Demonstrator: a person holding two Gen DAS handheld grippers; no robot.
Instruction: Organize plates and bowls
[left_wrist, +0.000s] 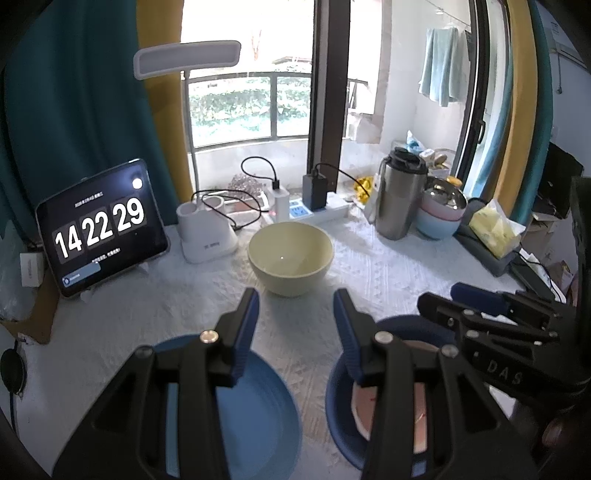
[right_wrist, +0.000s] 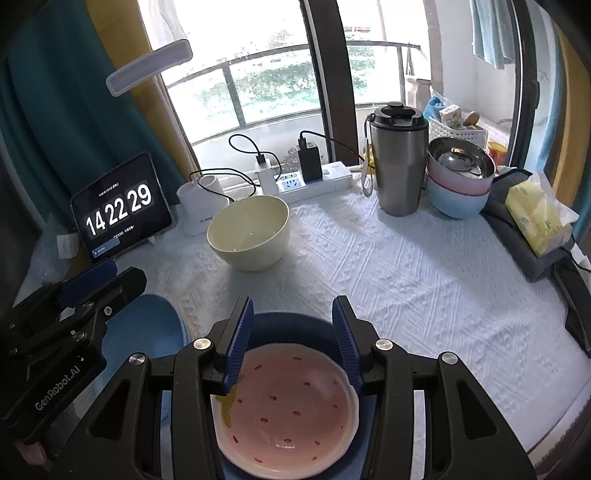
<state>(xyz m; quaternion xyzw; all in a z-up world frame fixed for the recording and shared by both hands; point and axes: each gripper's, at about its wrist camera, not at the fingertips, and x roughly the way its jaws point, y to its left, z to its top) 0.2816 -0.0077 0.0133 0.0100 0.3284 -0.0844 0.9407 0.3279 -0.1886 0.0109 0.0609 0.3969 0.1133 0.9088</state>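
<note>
Blown-out daylight through the window (left_wrist: 251, 74), dim curtains, strong fisheye bending at edges

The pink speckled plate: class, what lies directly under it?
The pink speckled plate rests on a dark blue plate; only that plate's rim shows. Its centre is covered.

Tablet clock (right_wrist: 122, 208), steel tumbler (right_wrist: 399, 162), tissue pack (right_wrist: 535, 218).

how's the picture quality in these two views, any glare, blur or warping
Left wrist: window blown out white, backlighting the table; frame bowed by fisheye. Right wrist: same glare, cloth sharp, slight blur beside the left tool; black corners in both.
</note>
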